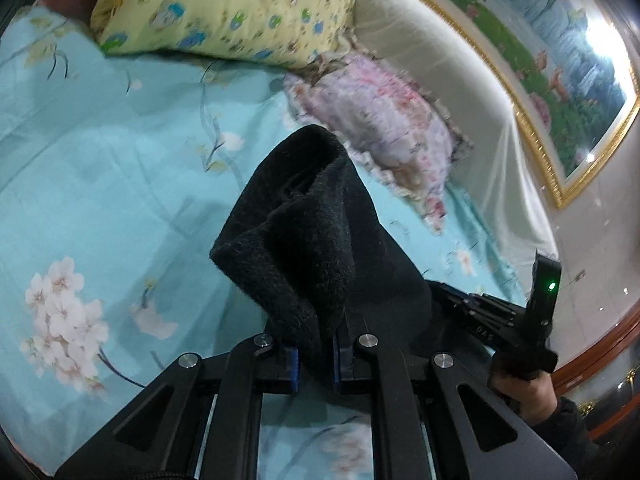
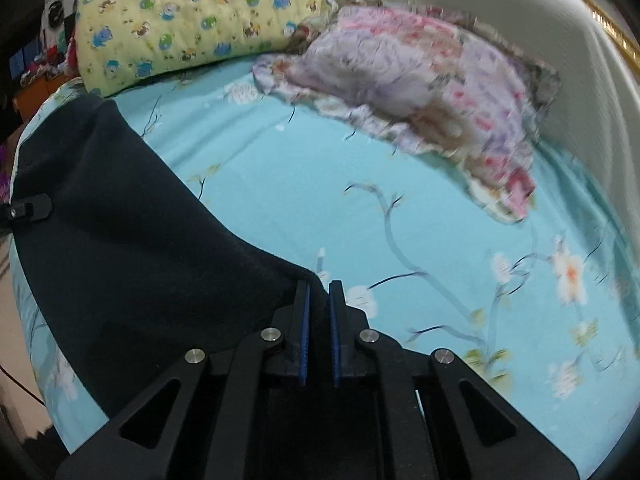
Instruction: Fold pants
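Pants (image 2: 120, 248) hung pinched at both ends, left gripper (image 1: 314, 354) and right gripper (image 2: 319, 332) clamped shut on cloth, fabric stretched leftward from the right fingers over the bed (image 2: 400, 240).

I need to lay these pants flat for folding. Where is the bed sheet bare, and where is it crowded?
Both grippers, left and right, pinch the black pants. Bare sheet stretches from the pants to the ruffled pink pillow, and runs right of the right gripper. The far end is crowded: the yellow pillow and pink pillow lie there.

Black hand-held gripper (image 2: 318, 300) — blue pads (image 2: 305, 332), silver screws; dark sleeve (image 1: 572, 420).
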Motion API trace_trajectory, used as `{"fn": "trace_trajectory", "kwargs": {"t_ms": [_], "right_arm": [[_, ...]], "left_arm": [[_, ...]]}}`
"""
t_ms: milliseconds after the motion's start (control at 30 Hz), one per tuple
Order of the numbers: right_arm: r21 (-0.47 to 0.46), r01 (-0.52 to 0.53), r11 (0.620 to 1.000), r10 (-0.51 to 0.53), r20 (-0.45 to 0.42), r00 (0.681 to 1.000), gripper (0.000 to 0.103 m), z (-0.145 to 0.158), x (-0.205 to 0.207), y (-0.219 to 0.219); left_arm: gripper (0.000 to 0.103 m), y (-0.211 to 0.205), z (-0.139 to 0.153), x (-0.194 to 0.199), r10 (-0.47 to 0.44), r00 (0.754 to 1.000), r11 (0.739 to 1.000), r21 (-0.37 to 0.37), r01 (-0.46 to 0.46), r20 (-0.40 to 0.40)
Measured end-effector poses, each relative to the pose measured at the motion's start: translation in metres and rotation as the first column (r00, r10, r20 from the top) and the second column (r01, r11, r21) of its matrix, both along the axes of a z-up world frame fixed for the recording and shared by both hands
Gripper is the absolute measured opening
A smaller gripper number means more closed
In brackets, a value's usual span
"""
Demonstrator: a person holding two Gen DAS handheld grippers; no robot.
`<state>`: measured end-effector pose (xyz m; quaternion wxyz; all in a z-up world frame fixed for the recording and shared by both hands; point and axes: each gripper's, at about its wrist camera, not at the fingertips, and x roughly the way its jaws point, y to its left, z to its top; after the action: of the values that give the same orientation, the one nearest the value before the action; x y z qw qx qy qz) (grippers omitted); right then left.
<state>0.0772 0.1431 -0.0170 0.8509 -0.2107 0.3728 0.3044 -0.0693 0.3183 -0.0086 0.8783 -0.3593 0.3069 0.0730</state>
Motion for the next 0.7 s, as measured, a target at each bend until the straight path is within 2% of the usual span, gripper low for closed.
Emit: {"fn": "trace_trajectory", "kwargs": {"t_ms": [133, 167, 233, 267, 367, 567, 633, 700], "right_arm": [[0.048, 0.034, 0.998, -0.030, -0.073, 0.997, 0.013, -0.019, 0.003, 0.003], [0.057, 0.044, 0.997, -0.039, -0.078, 0.996, 0.018, -0.021, 0.001, 0.002], [0.067, 0.064, 0.996, -0.059, -0.081, 0.995, 0.031, -0.020, -0.001, 0.001], [0.062, 0.083, 0.995, -0.079, -0.073, 0.994, 0.041, -0.018, -0.003, -0.001], [0.117, 0.116, 0.986, -0.107, -0.082, 0.991, 0.050, -0.010, -0.006, -0.015], [0.243, 0.208, 0.947, -0.170, -0.169, 0.971, 0.053, 0.001, -0.014, -0.059], [0.275, 0.234, 0.932, -0.185, -0.194, 0.963, 0.053, 0.004, -0.018, -0.074], [0.302, 0.255, 0.919, -0.196, -0.210, 0.958, 0.053, 0.005, -0.023, -0.088]], "left_arm": [[0.012, 0.001, -0.018, -0.001, -0.016, 0.998, 0.999, 0.040, 0.019, -0.066], [0.012, 0.000, -0.020, -0.001, -0.015, 0.997, 0.999, 0.046, 0.019, -0.079], [0.021, 0.000, -0.021, -0.003, 0.000, 0.995, 0.998, 0.059, 0.006, -0.097], [0.023, 0.000, -0.020, -0.004, 0.008, 0.995, 0.998, 0.061, -0.002, -0.104], [0.032, 0.003, -0.016, -0.010, 0.049, 0.992, 0.996, 0.085, -0.039, -0.117], [0.037, 0.003, 0.007, -0.029, 0.104, 0.989, 0.986, 0.144, -0.088, -0.103], [0.046, 0.002, 0.019, -0.034, 0.123, 0.989, 0.980, 0.169, -0.109, -0.077], [0.047, 0.000, 0.031, -0.037, 0.122, 0.992, 0.978, 0.173, -0.113, -0.042]]}}
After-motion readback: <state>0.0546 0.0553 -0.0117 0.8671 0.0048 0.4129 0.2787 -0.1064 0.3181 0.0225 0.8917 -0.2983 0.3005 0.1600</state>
